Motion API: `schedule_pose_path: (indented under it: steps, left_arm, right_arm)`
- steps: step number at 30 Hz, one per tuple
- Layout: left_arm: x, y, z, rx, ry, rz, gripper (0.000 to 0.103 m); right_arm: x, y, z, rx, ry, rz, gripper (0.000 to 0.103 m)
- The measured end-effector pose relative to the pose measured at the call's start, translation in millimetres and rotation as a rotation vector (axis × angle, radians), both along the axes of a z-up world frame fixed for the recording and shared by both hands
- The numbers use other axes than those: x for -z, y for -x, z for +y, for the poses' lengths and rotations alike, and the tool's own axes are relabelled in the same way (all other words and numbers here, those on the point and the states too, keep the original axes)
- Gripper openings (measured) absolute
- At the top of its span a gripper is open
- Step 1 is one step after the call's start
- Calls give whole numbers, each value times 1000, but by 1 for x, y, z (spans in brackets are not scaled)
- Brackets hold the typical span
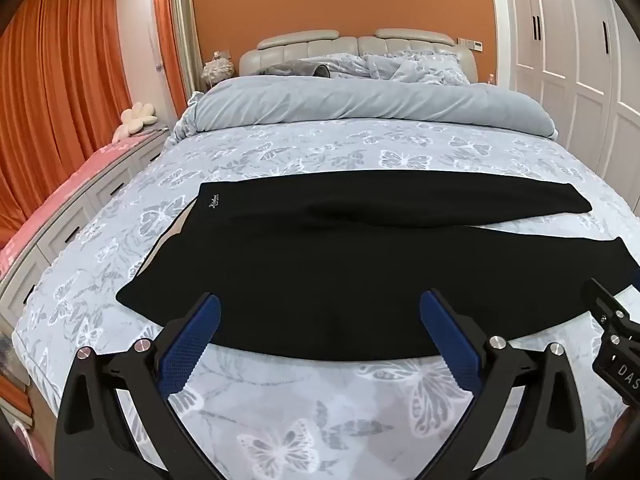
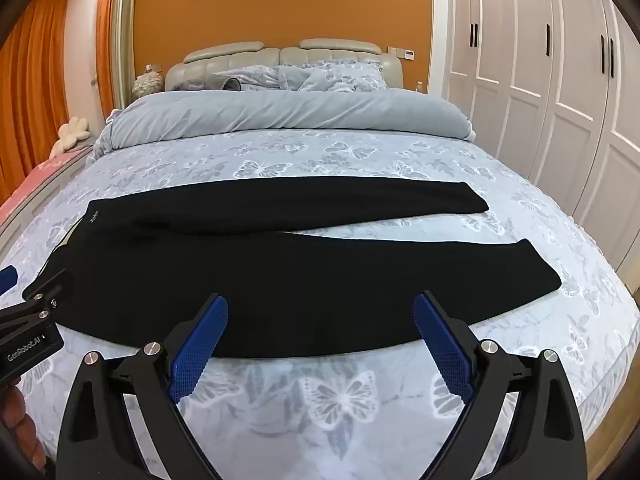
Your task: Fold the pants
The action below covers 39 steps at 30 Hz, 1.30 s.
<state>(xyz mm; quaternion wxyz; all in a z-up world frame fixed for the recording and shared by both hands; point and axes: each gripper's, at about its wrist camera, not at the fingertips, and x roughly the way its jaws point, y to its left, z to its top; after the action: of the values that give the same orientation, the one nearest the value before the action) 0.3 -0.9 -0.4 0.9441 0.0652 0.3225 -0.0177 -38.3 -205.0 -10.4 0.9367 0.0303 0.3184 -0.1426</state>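
Black pants (image 1: 320, 264) lie flat across the bed, waistband to the left with a small white logo (image 1: 214, 201), both legs stretched to the right with a narrow gap between them. They also show in the right wrist view (image 2: 304, 268). My left gripper (image 1: 320, 308) is open and empty, hovering over the near edge of the pants by the waist end. My right gripper (image 2: 320, 308) is open and empty over the near leg. The right gripper's body shows at the left view's right edge (image 1: 616, 320); the left gripper's body shows at the right view's left edge (image 2: 36, 312).
The bed has a grey butterfly-print sheet (image 1: 304, 412), a rolled grey duvet (image 1: 360, 104) and pillows by the headboard. A low drawer unit with a pink top (image 1: 60, 216) runs along the left side. White wardrobe doors (image 2: 560, 92) stand to the right.
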Motion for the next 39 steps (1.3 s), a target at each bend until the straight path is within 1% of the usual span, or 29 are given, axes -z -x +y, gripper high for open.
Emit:
schedule_pose_path:
  steps: [7,8,14,16,23,39]
  left_arm:
    - [1,0,-12,-5,0,-9,98]
    - [3,0,-4,3,6,-1,98]
    - [4,1,-11,0,5,-3,98]
    - [2,0,-3,2,10,0,98]
    - [6,1,-6,0,9,2,98]
    - [6,2,0,3,17,7,98]
  right_arm:
    - [0,-2,2,-4,-4,9,92]
    - [0,-3,2,-4,-4,10,92]
    - [1,-2,1,-3,-1,8,92]
    - [2,-3,1,-2,-2,9,92]
    - [0,-1,1,-3,0,6,92]
    - [2,-2,-2,-2,0,5,92]
